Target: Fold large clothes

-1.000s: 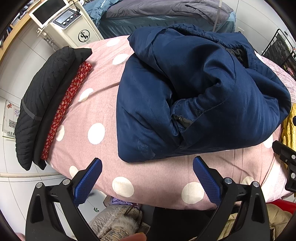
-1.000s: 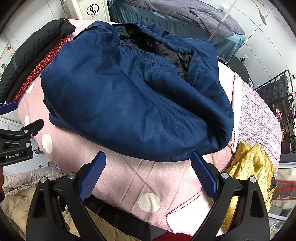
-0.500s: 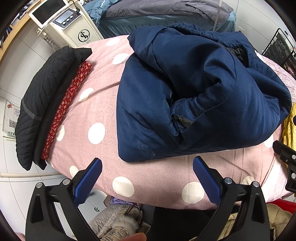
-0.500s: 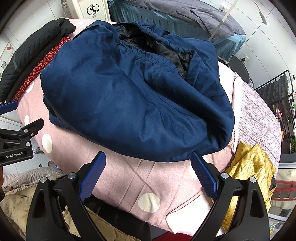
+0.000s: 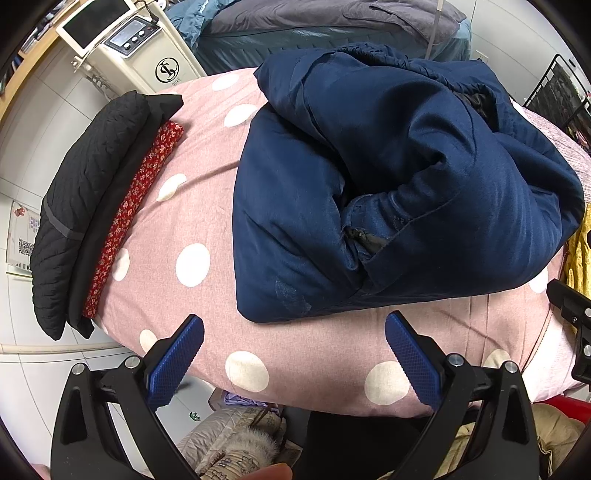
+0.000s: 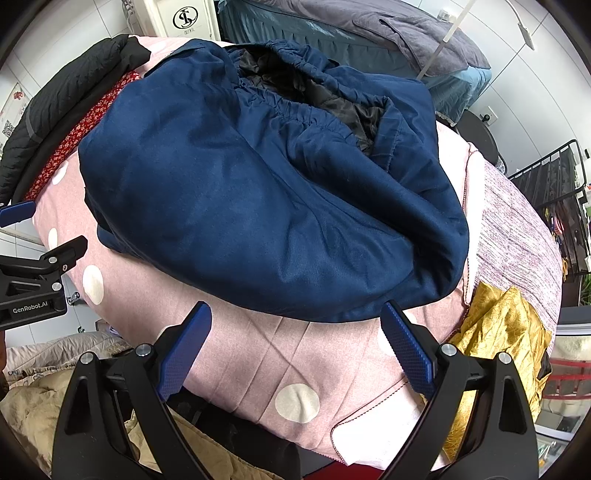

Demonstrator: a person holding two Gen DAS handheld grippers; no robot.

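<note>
A bulky navy blue jacket (image 5: 388, 177) lies roughly folded on a pink polka-dot cover (image 5: 177, 221). In the right wrist view the jacket (image 6: 258, 192) shows its gathered hem and black lining on top. My left gripper (image 5: 293, 332) is open and empty, just short of the jacket's near edge. My right gripper (image 6: 295, 321) is open and empty, its jaws wide at the jacket's near hem. The left gripper also shows at the left edge of the right wrist view (image 6: 33, 280).
Folded black and red floral clothes (image 5: 92, 206) are stacked at the cover's left edge. A gold cloth (image 6: 502, 332) hangs at the right side. A white machine (image 5: 140, 48) and a bed (image 5: 325, 26) stand behind. Beige clothes (image 6: 74, 406) lie below.
</note>
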